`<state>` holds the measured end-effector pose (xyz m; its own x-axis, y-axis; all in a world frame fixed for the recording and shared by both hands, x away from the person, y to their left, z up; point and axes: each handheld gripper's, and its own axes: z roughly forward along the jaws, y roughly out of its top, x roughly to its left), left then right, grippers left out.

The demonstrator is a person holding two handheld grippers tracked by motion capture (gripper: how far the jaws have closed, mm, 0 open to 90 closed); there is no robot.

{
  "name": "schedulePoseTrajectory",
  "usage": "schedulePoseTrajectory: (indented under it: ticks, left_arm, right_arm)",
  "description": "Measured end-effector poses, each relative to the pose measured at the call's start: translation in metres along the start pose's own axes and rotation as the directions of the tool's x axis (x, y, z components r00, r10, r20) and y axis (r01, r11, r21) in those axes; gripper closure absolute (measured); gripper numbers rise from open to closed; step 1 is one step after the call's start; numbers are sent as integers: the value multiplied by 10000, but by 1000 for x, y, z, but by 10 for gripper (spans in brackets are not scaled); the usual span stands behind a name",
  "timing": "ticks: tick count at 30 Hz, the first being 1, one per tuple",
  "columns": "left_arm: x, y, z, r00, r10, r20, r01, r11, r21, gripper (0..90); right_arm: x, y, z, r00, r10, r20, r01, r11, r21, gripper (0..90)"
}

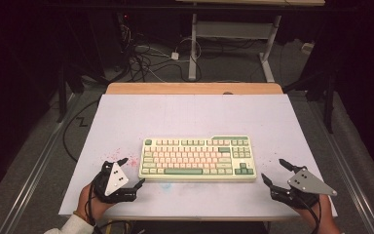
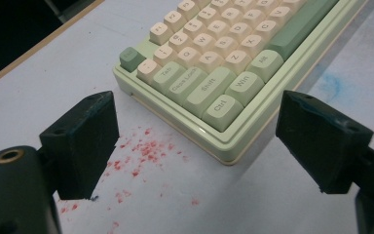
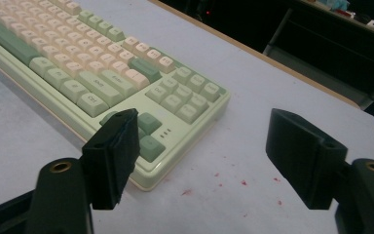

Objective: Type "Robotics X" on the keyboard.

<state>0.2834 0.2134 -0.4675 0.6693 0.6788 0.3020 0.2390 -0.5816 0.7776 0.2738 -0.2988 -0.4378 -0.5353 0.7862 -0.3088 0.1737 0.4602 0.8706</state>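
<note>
Approach stage, likely: left claw at 7 o'clock, right claw at 5 o'clock of keyboard, both spread, empty; next, closing on its ends.

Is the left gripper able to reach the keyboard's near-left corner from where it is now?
Probably yes. The left gripper is open, the keyboard corner lies just ahead between its jaws, and only bare, red-speckled table separates them.
</note>
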Motion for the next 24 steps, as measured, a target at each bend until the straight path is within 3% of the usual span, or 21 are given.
schedulePoseTrajectory:
  ticks: [8, 11, 12, 13, 17, 24]
  left_arm:
    - [0, 0, 0, 10000, -32, 27, 32, 10000, -12, 150]
    - [0, 1, 1, 10000, -42, 21, 42, 10000, -12, 150]
    - [0, 1, 1, 10000, -54, 37, 54, 10000, -13, 150]
    - [0, 1, 1, 10000, -60, 36, 60, 10000, -5, 155]
    - [0, 4, 1, 10000, -47, 6, 47, 10000, -44, 164]
    - [1, 4, 2, 10000, -69, 51, 69, 10000, -33, 164]
  right_arm:
    - [-3, 3, 4, 9998, 115, -186, -116, 9999, -39, 458]
    - [-4, 7, 7, 9994, 70, -329, -69, 10000, 58, 618]
    - [-4, 7, 7, 9994, 70, -329, -69, 10000, 58, 618]
    - [-4, 9, 10, 9986, 126, -506, -118, 9998, 148, 729]
    - [-1, 14, 16, 9926, 144, -1203, -108, 9995, 307, 900]
    - [7, 23, 31, 9835, -141, -1802, 268, 9973, 686, 900]
